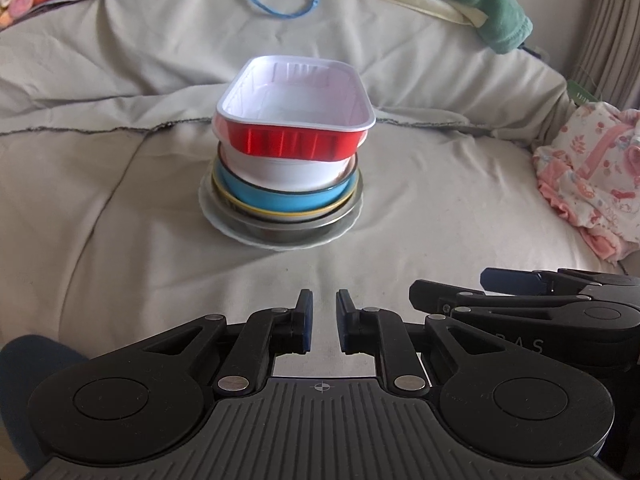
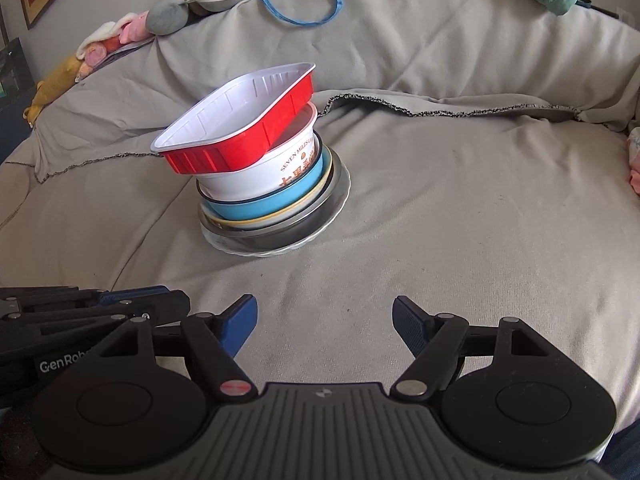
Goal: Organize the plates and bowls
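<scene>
While both grippers hung low at the near edge of the bed [image 1: 120, 216], a single stack of dishes stood in the middle of the grey cover, well apart from them. Far left, soft toys [image 2: 120, 36] lay along the raised edge of the bedding. On the near left, the left gripper [image 1: 321, 320] had its jaws drawn almost together, only a narrow slit between them and nothing in it. Beyond it rose the stack: a white plate [image 1: 224, 228] at the bottom, a metal dish [image 1: 280, 234] on it, then a yellow-rimmed plate [image 1: 256, 211], a blue bowl [image 1: 276, 200], a white bowl [image 2: 256, 178] with red lettering, and on top a red tray [image 1: 296, 145] with a white inside, sitting tilted. Just right of the left gripper, the right gripper [image 2: 324, 322] held its jaws spread wide and empty. Far right, a pink flowered cloth [image 1: 592, 176] lay bunched, with a green towel [image 1: 496, 12] behind it.
</scene>
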Tool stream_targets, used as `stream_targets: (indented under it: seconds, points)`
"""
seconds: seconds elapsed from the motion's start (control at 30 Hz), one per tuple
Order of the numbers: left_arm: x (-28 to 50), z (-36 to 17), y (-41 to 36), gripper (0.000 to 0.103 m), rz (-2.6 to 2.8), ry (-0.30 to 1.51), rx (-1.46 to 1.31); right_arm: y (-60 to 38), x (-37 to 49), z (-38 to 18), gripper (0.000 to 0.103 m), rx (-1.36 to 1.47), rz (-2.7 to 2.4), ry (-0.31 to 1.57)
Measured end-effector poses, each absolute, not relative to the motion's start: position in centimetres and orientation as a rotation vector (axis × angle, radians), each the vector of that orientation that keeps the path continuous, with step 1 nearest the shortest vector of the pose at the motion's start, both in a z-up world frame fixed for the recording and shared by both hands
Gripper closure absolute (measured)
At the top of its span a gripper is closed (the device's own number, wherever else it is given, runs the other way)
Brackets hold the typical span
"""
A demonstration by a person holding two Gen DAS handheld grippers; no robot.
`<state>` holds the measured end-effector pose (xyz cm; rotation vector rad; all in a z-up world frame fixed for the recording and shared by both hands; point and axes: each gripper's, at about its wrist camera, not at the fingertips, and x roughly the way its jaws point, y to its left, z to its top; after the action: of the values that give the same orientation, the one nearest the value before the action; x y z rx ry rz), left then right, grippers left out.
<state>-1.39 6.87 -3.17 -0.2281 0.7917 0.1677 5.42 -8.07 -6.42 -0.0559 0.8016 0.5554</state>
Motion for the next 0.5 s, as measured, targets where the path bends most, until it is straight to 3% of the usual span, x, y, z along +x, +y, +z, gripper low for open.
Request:
stream_targets:
  seconds: [0.5]
  points:
    - [-1.88,-3.03,7.05,0.087,0.188,0.797,-0.236,-7.76,5.14,-6.21,0.028,-0.060,0.570,0.798]
